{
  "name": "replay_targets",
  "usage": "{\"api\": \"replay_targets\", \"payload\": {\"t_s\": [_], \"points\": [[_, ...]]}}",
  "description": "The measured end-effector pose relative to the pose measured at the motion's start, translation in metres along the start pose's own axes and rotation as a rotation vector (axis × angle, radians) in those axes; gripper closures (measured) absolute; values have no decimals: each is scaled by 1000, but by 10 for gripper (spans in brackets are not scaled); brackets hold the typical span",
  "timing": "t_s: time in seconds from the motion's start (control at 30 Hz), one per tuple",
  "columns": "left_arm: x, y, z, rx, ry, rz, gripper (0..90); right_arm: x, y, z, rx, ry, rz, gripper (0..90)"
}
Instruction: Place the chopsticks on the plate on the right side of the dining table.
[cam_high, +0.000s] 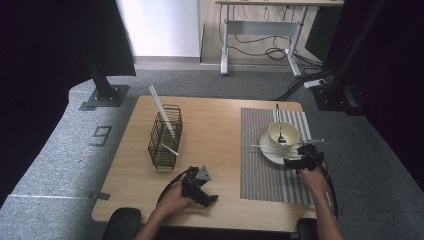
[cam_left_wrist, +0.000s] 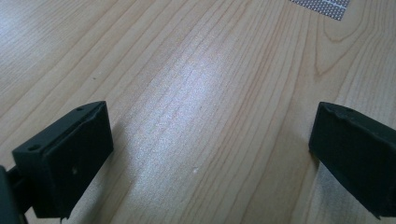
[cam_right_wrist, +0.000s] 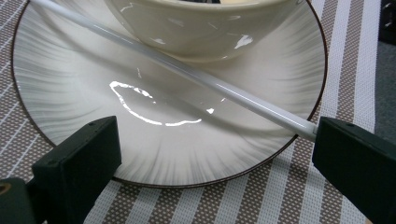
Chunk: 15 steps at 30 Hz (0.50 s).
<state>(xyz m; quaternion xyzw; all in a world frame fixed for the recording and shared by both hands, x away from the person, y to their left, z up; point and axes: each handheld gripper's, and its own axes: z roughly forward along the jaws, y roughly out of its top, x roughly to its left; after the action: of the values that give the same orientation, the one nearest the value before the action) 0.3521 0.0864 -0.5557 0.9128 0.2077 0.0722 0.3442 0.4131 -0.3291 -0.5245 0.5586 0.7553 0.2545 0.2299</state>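
High view: left gripper (cam_high: 200, 187) on bare bench (cam_high: 215, 125), jaws wide, empty. Right gripper (cam_right_wrist: 215, 158) jaws wide at near rim of plate (cam_right_wrist: 70, 93); white stick (cam_right_wrist: 196, 77) across plate, bowl (cam_right_wrist: 196, 23) on it; striped mat (cam_right_wrist: 345, 60) beneath.

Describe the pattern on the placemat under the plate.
The placemat is woven in brown and white stripes, clearest in the right gripper view, beneath the plate.

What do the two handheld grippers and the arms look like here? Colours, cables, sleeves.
Both are black. The left gripper carries a grey three-cornered plate on top, and a black cable loops from it beside the hand. The right gripper trails a black cable back along the forearm. Up close, each jaw is a blocky, matte black pad with small screw holes. No sleeves are visible on either forearm.
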Motion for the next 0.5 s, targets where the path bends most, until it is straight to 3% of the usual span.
{"api": "replay_targets", "payload": {"t_s": [0.5], "points": [[0, 0, 0, -2, 0, -2, 0, 0, 0, 6, -11, -23, -41, 7]]}}
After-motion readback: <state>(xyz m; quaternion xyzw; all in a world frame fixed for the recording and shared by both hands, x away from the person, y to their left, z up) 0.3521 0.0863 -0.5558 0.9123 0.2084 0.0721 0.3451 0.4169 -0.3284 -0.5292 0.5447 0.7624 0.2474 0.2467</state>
